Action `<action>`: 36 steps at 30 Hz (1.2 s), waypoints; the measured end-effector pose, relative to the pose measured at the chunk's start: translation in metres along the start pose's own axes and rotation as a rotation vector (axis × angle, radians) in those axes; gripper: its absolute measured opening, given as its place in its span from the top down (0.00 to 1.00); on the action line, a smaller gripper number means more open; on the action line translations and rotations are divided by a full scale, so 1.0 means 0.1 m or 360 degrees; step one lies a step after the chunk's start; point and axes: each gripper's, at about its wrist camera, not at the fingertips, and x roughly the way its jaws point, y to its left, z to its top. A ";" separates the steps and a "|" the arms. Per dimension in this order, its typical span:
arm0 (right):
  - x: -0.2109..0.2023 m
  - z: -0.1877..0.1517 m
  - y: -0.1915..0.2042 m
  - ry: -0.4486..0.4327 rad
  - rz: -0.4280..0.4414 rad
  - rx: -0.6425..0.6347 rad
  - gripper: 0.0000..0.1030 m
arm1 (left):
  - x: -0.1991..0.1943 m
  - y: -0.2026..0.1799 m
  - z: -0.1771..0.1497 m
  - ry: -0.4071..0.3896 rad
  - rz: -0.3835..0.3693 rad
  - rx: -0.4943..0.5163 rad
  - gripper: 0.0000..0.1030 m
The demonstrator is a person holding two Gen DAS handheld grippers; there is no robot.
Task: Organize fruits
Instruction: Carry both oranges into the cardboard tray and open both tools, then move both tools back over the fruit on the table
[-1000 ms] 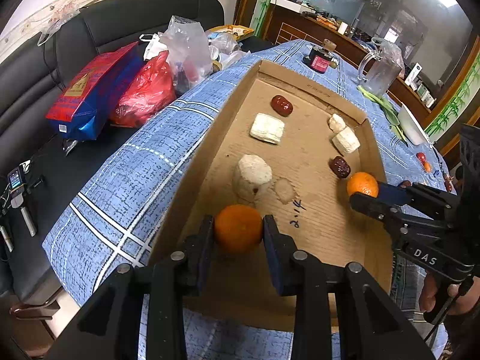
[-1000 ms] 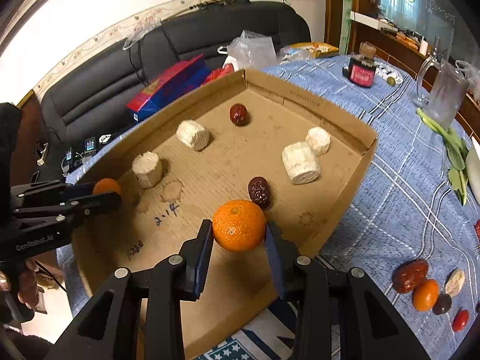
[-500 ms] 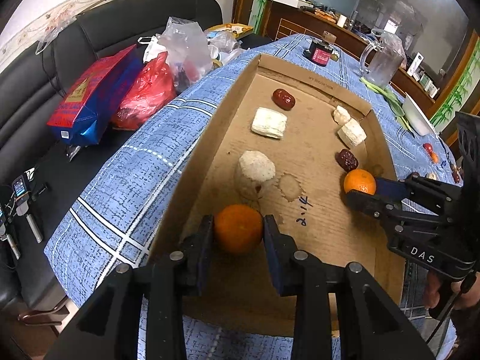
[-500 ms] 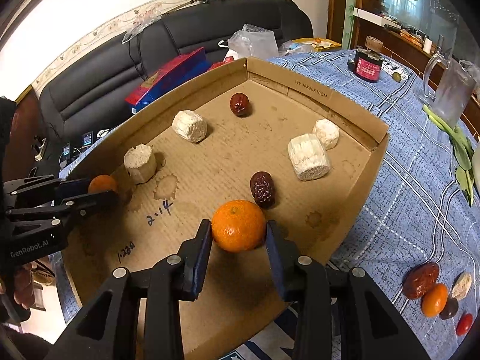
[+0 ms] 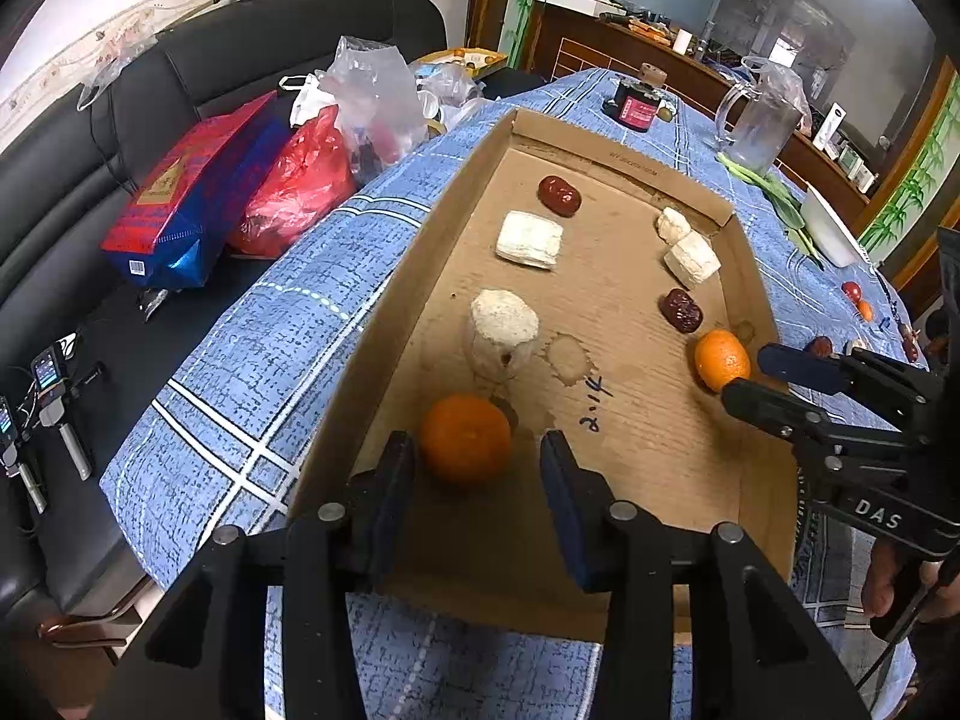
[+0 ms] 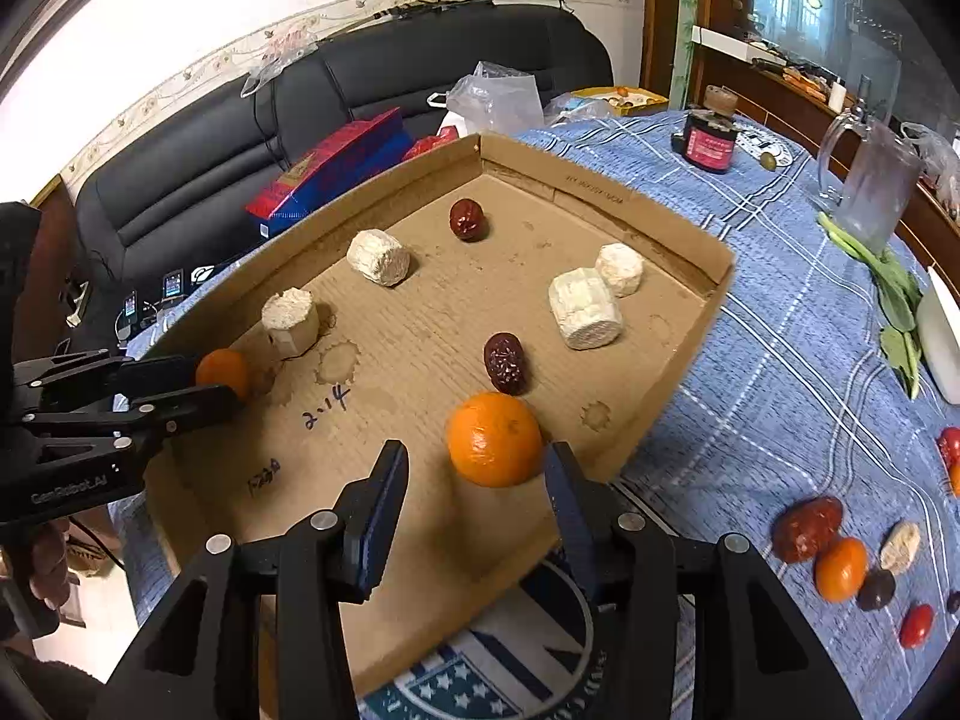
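Both claws are standing wide and holding nothing. Between the left gripper [image 5: 477, 480] fingers an orange [image 5: 465, 438] is lying on the cardboard tray [image 5: 420, 264]; the right gripper [image 6: 474, 492] is framing another orange [image 6: 494, 439]. They are probably light, round and slightly soft, so gripping across the middle is best. Farther off, small fruits [image 6: 840, 567] are waiting; their undersides are hidden.

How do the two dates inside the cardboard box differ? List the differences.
The far date is smooth and brighter red; the near date is darker and wrinkled. The far date lies near the back wall; the near date lies behind the mandarin. Both rest loose on the box floor.
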 end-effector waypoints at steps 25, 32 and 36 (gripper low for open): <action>-1.07 -1.30 -1.11 -0.0021 -0.0258 0.0432 0.50 | -0.21 -1.39 -0.05 -0.0087 -0.0128 0.0347 0.38; -1.39 -1.67 -1.84 -0.0053 -0.0425 0.0644 0.50 | -0.06 -2.04 -0.10 -0.0027 -0.0178 0.0499 0.36; -1.45 -1.67 -2.28 -0.0088 -0.0487 0.0713 0.44 | 0.07 -2.35 -0.12 0.0023 -0.0176 0.0566 0.36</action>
